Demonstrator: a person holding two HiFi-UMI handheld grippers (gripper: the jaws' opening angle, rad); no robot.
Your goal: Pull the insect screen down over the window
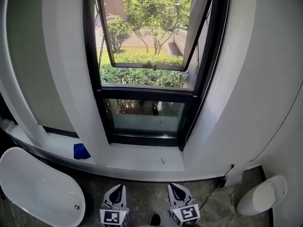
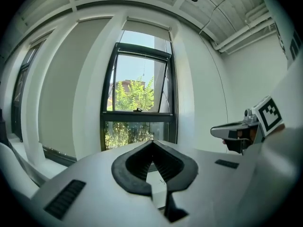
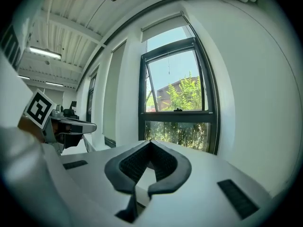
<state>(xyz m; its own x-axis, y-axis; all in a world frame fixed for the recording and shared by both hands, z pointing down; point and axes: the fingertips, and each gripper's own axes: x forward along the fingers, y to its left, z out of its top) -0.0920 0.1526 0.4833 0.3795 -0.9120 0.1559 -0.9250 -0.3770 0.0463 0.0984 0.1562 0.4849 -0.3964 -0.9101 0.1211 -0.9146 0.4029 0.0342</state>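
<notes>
While the left gripper point(image 1: 117, 192) and right gripper point(image 1: 176, 191) sit side by side with jaws together and empty, the insect screen, apparently rolled in the pale cassette point(image 2: 147, 28) lying left-to-right across the window point(image 1: 147, 93) top, lies farther and higher, roughly equally near both.

bathtub point(image 1: 40, 188) lower left | blue object point(image 1: 81, 151) on ledge point(image 1: 137, 157) | toilet point(image 1: 262, 195) lower right
</notes>
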